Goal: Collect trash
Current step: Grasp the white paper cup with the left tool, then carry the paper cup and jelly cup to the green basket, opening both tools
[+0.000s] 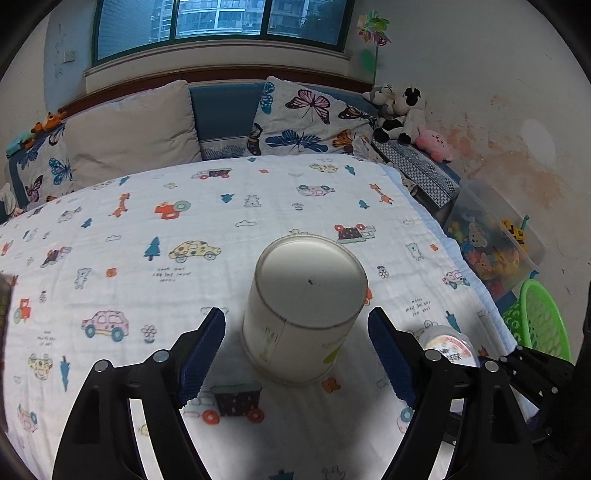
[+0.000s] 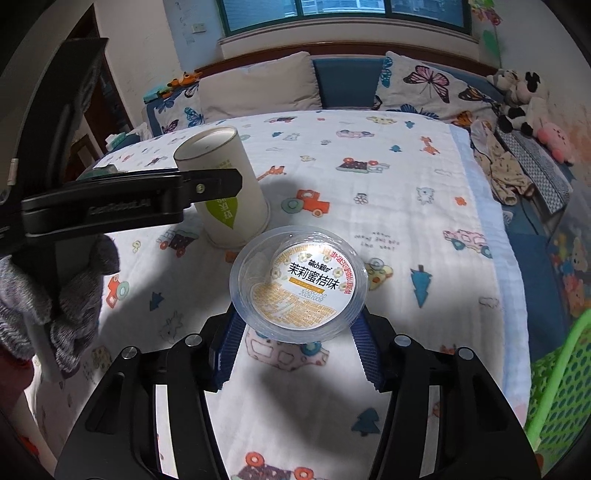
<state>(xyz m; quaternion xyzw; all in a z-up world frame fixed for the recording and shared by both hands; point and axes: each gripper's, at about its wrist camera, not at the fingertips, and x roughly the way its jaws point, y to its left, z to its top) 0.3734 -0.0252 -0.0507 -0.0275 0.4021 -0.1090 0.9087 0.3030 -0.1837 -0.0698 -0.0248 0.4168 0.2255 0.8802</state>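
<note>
I work over a bed whose white blanket is printed with cars, trees, bears and giraffes. Against the blue headboard lean a plain pillow and butterfly pillows, and above them a window looks out on tower blocks. At the far right corner sit plush toys, with a stained wall beside them. Lower on that side, off the blanket's edge, are a clear toy box and a green basket.

My left gripper is spread wide, its blue pads either side of an upside-down paper cup that stands on the blanket; neither pad touches it. From the right wrist view the same cup stands with its mouth down and a green leaf mark on its side, and my gloved left hand holds the gripper beside it.

My right gripper is clenched on a clear plastic tub with a printed orange and white label. Its pads press the tub's rim from both sides, and the tub tilts toward the camera, near the cup but apart from it. It seems to be off the blanket, though I cannot be sure from this angle.
</note>
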